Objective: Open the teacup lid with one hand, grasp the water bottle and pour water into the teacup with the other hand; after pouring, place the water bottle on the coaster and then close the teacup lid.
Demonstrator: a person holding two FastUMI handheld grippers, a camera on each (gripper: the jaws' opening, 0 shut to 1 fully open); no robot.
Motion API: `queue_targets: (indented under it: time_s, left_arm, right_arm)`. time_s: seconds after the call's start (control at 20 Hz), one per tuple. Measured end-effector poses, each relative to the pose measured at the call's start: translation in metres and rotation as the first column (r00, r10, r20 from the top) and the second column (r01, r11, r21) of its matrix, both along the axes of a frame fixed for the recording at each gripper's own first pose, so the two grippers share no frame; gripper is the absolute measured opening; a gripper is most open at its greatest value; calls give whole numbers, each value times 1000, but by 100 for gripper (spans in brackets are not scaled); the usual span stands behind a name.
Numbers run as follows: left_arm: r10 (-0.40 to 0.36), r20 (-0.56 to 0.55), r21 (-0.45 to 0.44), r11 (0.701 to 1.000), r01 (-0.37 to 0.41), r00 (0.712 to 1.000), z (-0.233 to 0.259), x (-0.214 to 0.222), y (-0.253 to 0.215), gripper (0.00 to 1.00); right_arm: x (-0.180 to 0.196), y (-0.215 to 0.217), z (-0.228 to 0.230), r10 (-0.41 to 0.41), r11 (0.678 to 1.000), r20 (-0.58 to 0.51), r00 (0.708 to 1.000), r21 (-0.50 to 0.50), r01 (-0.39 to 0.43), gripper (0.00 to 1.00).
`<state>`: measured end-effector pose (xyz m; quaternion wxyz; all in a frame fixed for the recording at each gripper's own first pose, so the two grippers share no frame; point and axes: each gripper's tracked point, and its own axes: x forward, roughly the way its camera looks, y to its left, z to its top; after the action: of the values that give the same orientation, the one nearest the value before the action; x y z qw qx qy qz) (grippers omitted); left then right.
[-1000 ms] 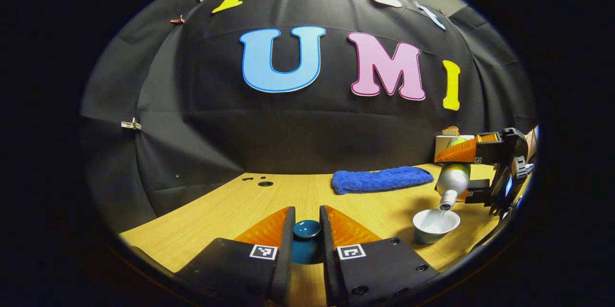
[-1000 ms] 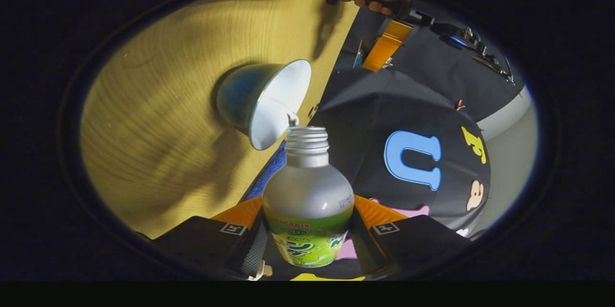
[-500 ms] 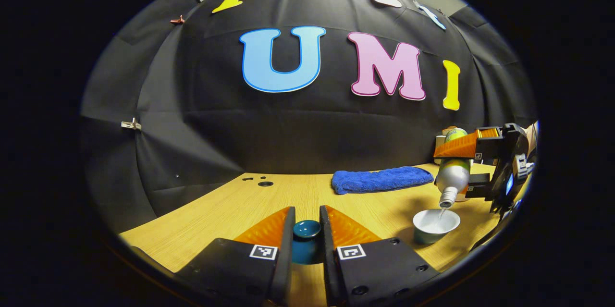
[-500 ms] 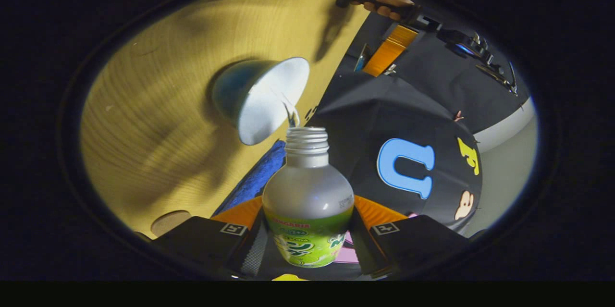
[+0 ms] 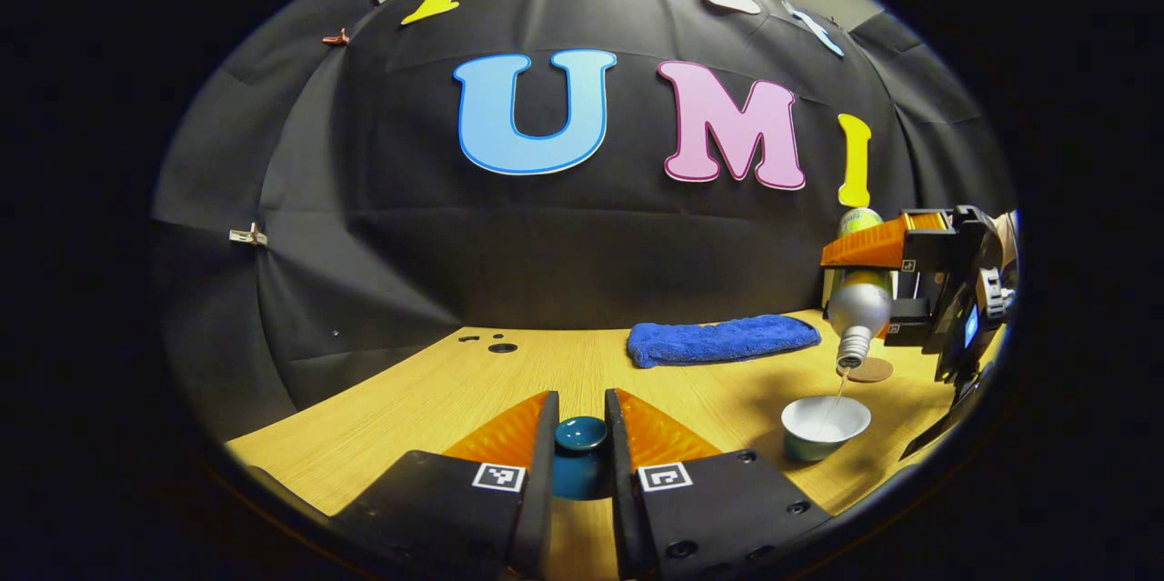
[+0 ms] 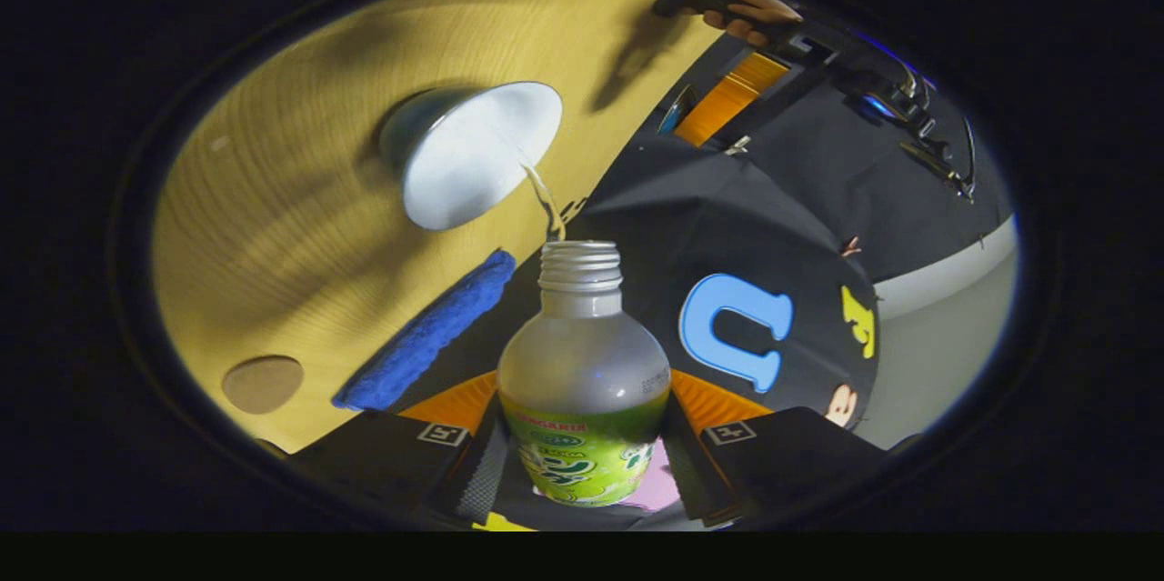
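- Pouring is the step in hand: the water bottle [image 6: 583,390] hangs mouth-down over the teacup [image 5: 825,425], and a thin stream runs from its neck into the white bowl of the cup.
- You hold the bottle with the right gripper [image 6: 582,449]; both fingers press on its labelled belly, one on each side, so the grip is closed on it.
- The bottle looks like smooth, frosted plastic, so I judge it light but slippery, and it gets lighter as it empties. The belly, where you hold it, is the good place; the narrow threaded neck would give less hold.
- The teacup stands on the counter [image 5: 436,399], open. It looks like ceramic, so hard and breakable; keep the bottle mouth apart from its rim.
- Your left gripper [image 5: 580,454] has the teacup lid [image 5: 580,434] between its fingers, which stand narrow on both sides of the knob. I judge they are gripping it; it looks glazed and may slide.
- The coaster [image 5: 869,369] lies behind the cup, near the blue towel [image 5: 723,338].
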<state>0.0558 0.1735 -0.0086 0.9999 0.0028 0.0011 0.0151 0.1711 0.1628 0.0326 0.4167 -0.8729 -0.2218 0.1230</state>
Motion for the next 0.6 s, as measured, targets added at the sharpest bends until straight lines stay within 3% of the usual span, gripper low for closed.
queue_targets:
  time_s: [0.2,0.6]
  left_arm:
    - [0,0,0,1000,0,1000,0,-1,0,31]
    - [0,0,0,1000,0,1000,0,0,0,31]
  right_arm:
    - [1,-3,11,-9,1000,15,1000,20,8,79]
    - [-3,8,16,39,997,74,996,-75,-34,78]
